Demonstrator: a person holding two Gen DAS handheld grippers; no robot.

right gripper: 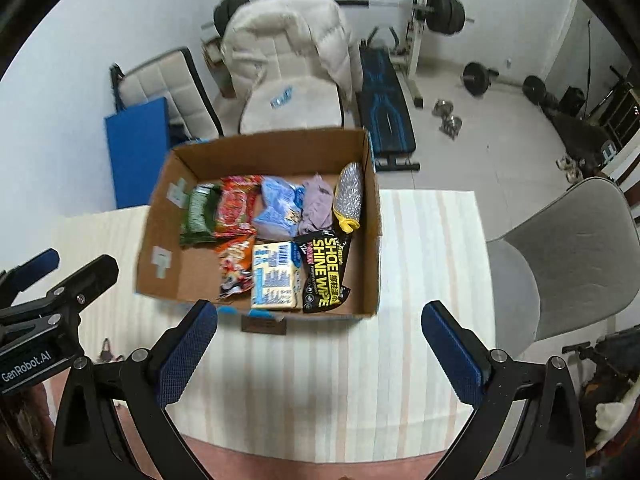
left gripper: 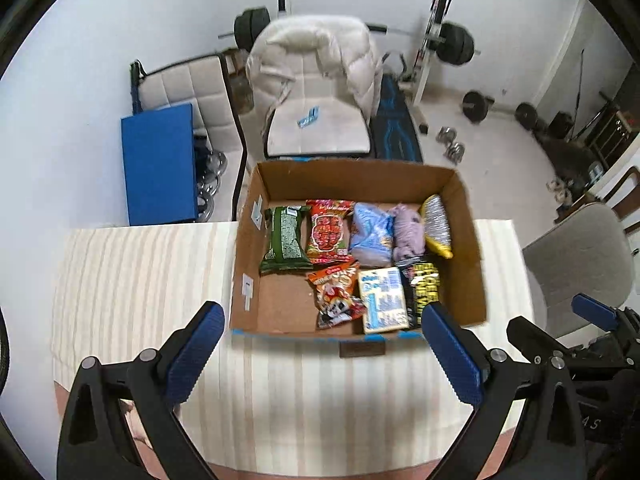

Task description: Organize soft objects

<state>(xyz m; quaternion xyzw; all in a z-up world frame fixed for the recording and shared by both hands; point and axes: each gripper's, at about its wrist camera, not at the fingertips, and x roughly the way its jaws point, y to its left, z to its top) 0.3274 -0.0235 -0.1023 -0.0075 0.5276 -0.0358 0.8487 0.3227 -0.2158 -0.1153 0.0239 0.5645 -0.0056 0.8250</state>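
Both the left gripper (left gripper: 322,354) and right gripper (right gripper: 320,350) are hovering with jaws wide and empty over the striped counter (right gripper: 424,256), while ahead of them the brown cardboard box (left gripper: 466,240) is holding every soft packet, suggesting sorting is nearly finished.

Ahead of the left claw, the black wipe packet (left gripper: 422,288) is half covered by that claw's right finger pad (left gripper: 452,354), its lettering blurred (it reads clearly only from the right wrist view). Both claws' arms run off the bottom edge. The small brown plate (right gripper: 264,325) just below the cardboard box (right gripper: 160,216) is unreadable.
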